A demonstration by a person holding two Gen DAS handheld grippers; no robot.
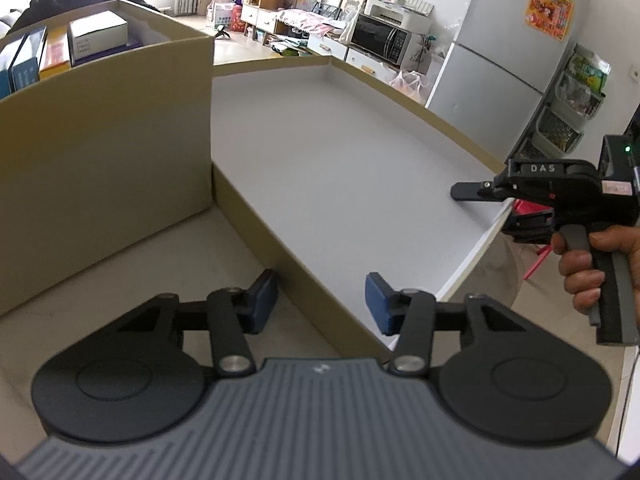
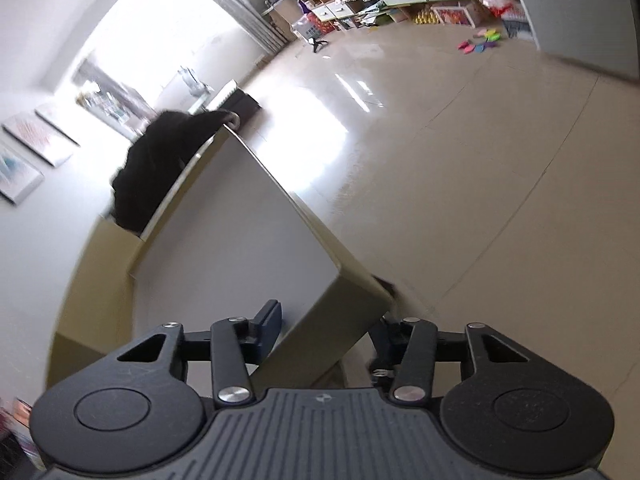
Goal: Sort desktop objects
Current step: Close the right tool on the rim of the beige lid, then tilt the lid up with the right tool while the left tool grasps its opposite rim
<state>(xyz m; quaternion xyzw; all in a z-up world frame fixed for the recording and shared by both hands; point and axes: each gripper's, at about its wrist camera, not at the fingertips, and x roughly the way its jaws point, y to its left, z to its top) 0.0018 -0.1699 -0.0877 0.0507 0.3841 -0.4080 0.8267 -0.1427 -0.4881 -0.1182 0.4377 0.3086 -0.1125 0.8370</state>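
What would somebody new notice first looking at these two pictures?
Probably the big shallow lid, grey inside with a tan rim, filling the middle of the left wrist view. Both grippers straddle its rim: the left gripper at the near edge, the right gripper at the right edge. Behind it on the left stands a tall tan box holding books and a white carton.

Bright daylight floods in from a far window [image 2: 168, 40], glaring off the floor [image 2: 320, 128]. The right wrist view is motion-blurred; both curve at the edges.
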